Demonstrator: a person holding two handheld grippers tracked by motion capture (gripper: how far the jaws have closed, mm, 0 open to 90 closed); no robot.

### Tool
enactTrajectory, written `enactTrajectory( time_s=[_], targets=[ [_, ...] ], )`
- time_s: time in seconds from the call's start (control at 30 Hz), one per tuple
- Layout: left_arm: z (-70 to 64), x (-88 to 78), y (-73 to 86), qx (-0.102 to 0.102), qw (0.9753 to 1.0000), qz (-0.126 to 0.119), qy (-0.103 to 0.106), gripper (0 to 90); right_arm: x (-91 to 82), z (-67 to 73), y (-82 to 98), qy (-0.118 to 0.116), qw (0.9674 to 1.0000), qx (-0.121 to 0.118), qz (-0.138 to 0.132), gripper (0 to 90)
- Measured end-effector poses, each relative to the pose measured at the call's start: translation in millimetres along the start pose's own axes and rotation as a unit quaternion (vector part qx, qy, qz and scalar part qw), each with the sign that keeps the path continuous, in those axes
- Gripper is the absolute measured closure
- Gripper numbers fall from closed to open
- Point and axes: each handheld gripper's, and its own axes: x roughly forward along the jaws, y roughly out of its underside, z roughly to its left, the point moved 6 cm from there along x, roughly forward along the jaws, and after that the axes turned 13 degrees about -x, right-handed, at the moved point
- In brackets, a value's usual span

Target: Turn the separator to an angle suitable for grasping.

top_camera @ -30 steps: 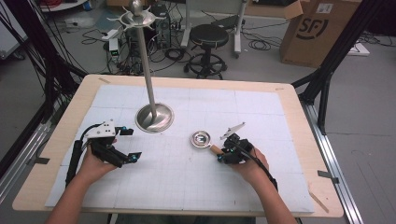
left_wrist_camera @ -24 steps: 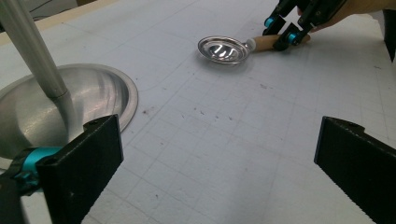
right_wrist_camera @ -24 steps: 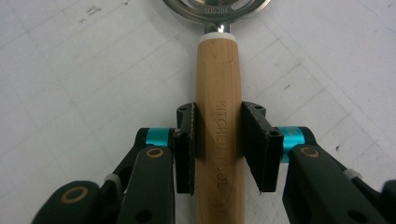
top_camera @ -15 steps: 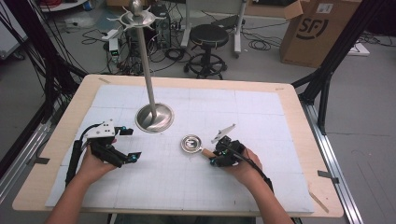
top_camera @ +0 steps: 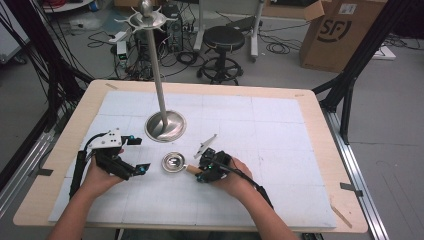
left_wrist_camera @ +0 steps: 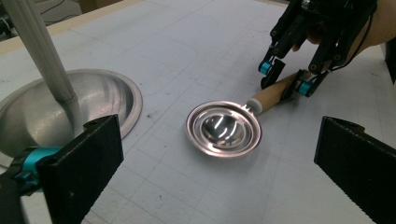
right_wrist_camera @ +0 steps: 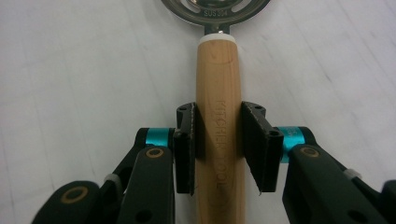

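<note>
Both jaws of right gripper (right_wrist_camera: 218,151) now clamped on ladle (left_wrist_camera: 225,128) handle, dragged leftward; left gripper (left_wrist_camera: 219,172) wide, waiting.

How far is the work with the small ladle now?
Done: the right gripper is shut on the ladle's wooden handle. In hand: the ladle lies on the white mat. The left gripper waits open. Left, probably: lifting it, perhaps toward the metal stand.

a shiny silver ladle (left_wrist_camera: 223,129) with a tan wooden handle (right_wrist_camera: 219,116), black fingers (right_wrist_camera: 187,140) with teal, perhaps cyan, accents.
</note>
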Motion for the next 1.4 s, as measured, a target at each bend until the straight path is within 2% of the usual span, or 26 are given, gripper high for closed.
enactTrajectory(
  time_s=[0.1, 0.23, 0.37, 0.53, 0.6, 0.7, 0.9, 1.07, 1.1, 1.17, 1.4],
  targets=[
    [-3.3, -0.2, 2.0, 0.009, 0.9999, 0.012, -0.003, 1.8, 5.8, 2.2, -9.3, -0.001, 0.9999, -0.012, 0.001, 66.6],
    [-3.3, 0.5, 1.9, 0.011, 0.9999, 0.013, -0.003, 1.8, 5.9, 1.5, -8.7, 0.001, 1.0000, -0.009, 0.002, 65.4],
    [-3.1, 1.4, 2.1, 0.006, 0.9999, 0.012, 0.000, 1.8, -3.2, 2.8, -0.4, 0.006, 1.0000, 0.007, 0.003, 63.9],
    [-3.3, 0.6, 1.8, 0.006, 0.9999, 0.011, 0.001, 1.8, -12.6, 8.3, 20.7, 0.017, 0.9997, 0.018, 0.006, 62.7],
    [-3.5, 0.8, 1.9, 0.006, 0.9999, 0.012, 0.001, 1.8, -15.4, 10.0, 26.5, 0.018, 0.9996, 0.024, -0.003, 64.7],
    [-4.1, 0.9, 1.2, 0.008, 0.9999, 0.009, 0.001, 1.8, -16.1, 9.6, 27.2, 0.014, 0.9996, 0.023, -0.006, 66.1],
    [-2.6, -1.4, 0.3, 0.003, 1.0000, 0.005, 0.003, 1.8, -10.1, 6.8, 17.7, -0.001, 0.9996, 0.013, -0.024, 67.1],
    [-2.7, -3.2, -0.6, 0.004, 1.0000, 0.001, 0.006, 1.8, -3.7, 7.7, -0.2, -0.003, 0.9996, -0.013, -0.027, 68.6],
    [-2.6, -3.2, -0.6, 0.004, 1.0000, 0.001, 0.005, 1.8, -1.6, 9.1, -4.0, -0.007, 0.9996, -0.013, -0.022, 68.6],
    [-2.9, -3.2, -0.8, 0.004, 1.0000, 0.001, 0.005, 1.8, 3.4, 8.0, -10.9, -0.007, 0.9994, -0.027, -0.019, 68.5],
    [-2.0, -4.3, -1.6, 0.001, 1.0000, -0.004, 0.005, 1.8, 16.3, 10.0, -32.2, -0.017, 0.9987, -0.043, -0.022, 68.5]
  ],
)
